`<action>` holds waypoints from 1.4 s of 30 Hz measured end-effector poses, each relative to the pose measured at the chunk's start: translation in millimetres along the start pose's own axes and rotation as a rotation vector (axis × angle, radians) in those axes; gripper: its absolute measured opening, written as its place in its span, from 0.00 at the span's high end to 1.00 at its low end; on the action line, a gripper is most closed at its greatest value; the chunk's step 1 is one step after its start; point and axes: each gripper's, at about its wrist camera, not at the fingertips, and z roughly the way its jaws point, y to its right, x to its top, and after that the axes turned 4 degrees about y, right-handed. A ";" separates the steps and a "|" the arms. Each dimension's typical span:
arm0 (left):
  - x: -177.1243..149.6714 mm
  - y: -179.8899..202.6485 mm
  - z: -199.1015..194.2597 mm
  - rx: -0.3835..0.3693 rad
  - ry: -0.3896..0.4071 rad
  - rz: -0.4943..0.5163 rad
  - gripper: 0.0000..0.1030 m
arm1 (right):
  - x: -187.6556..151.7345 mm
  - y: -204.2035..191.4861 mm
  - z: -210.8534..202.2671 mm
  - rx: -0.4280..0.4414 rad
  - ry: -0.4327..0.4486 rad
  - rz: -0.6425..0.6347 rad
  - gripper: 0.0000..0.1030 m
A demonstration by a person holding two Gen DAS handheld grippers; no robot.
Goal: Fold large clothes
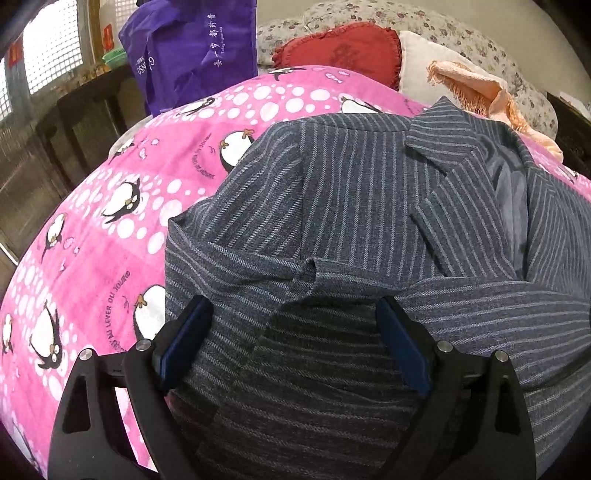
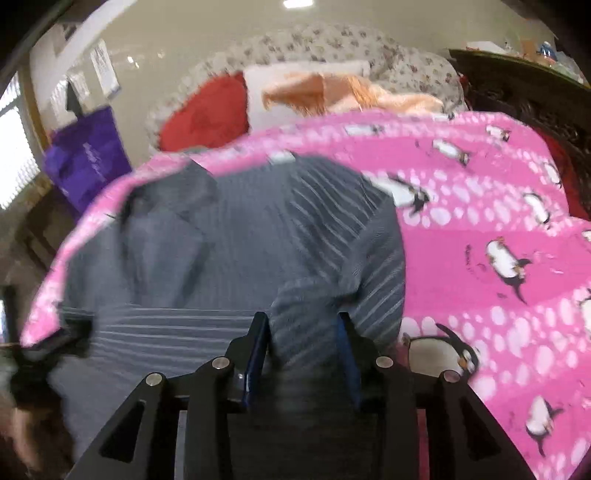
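Observation:
A dark grey pinstriped suit jacket (image 1: 351,206) lies on a pink penguin-print blanket (image 1: 110,229), collar and lapels toward the far right. A sleeve is folded across its lower part. My left gripper (image 1: 293,314) is wide open just over the jacket's lower fold, holding nothing. In the blurred right wrist view the jacket (image 2: 221,251) fills the left and middle. My right gripper (image 2: 303,325) has its jaws partly closed with a bunch of the jacket's striped cloth (image 2: 306,314) between them.
A purple bag (image 1: 192,51) hangs at the far left. A red heart-shaped cushion (image 1: 343,48), a white pillow, an orange fringed cloth (image 1: 476,88) and a floral quilt (image 1: 443,26) lie at the bed's far end. Dark wooden furniture (image 2: 517,88) stands at the right.

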 end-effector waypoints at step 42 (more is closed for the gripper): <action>3.8 -1.6 -5.6 -0.051 -0.063 0.049 0.10 | -58.4 -24.7 -12.3 0.068 -0.097 -0.052 0.65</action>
